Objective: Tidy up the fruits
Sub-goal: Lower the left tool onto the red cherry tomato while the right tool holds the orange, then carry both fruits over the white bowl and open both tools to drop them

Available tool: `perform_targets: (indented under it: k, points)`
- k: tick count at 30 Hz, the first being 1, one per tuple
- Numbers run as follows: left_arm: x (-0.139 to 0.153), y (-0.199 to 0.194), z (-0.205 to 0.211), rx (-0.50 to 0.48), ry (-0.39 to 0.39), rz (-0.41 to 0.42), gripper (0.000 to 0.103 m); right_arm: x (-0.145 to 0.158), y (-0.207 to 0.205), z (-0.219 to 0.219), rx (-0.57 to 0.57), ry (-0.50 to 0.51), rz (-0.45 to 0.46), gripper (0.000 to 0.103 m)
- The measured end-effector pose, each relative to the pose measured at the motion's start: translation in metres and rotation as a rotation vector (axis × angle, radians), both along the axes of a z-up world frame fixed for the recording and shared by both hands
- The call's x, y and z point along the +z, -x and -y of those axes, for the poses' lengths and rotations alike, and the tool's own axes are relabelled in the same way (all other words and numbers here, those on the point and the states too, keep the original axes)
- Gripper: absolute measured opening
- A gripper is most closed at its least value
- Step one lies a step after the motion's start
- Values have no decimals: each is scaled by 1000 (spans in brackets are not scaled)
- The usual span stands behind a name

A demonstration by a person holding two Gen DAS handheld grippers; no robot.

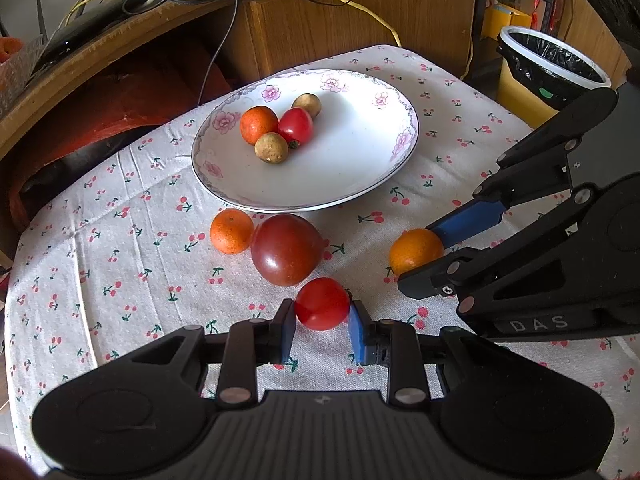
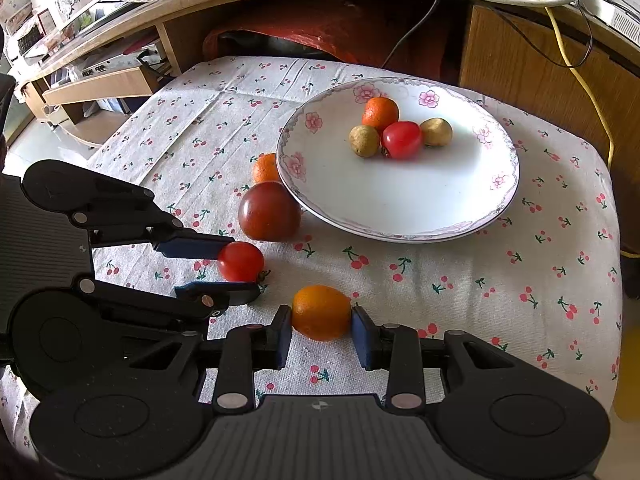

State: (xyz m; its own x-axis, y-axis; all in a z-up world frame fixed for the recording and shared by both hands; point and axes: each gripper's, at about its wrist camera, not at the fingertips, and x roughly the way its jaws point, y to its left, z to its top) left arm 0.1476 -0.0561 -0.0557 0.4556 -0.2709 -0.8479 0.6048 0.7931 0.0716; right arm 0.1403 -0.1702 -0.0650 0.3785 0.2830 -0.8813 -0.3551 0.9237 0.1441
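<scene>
While the left claw (image 1: pixel 322 314) pinches a small red tomato (image 1: pixel 322 303) on the desk (image 1: pixel 120 240), the right claw (image 2: pixel 321 330) pinches an orange (image 2: pixel 321 312) (both fruits touch the cloth). Just ahead of the left claw sits a big dark tomato (image 1: pixel 286 249); farther ahead, a plate (image 1: pixel 352 168) with four fruits.

Both the left gripper (image 1: pixel 322 322) and the right gripper (image 2: pixel 322 330) are black linkage frames with silver pivot screws, blue finger pads and ribbed housings (one side stamped "DAS").
</scene>
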Motion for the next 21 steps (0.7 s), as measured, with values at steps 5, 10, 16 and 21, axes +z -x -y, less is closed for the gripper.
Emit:
perform_targets:
  k: [5,10,16,21]
  points:
    - [0,1,2,-1,-14,7,36,1,0,-1,1,11,4,29]
    - [1,1,4,-3,-27,7,36,2,1,-1,6,24,14,29]
    - [10,2,6,1,-27,27,36,11,2,2,-3,18,39,29]
    - [20,-1,9,5,-28,57,35,20,0,6,-18,19,68,29]
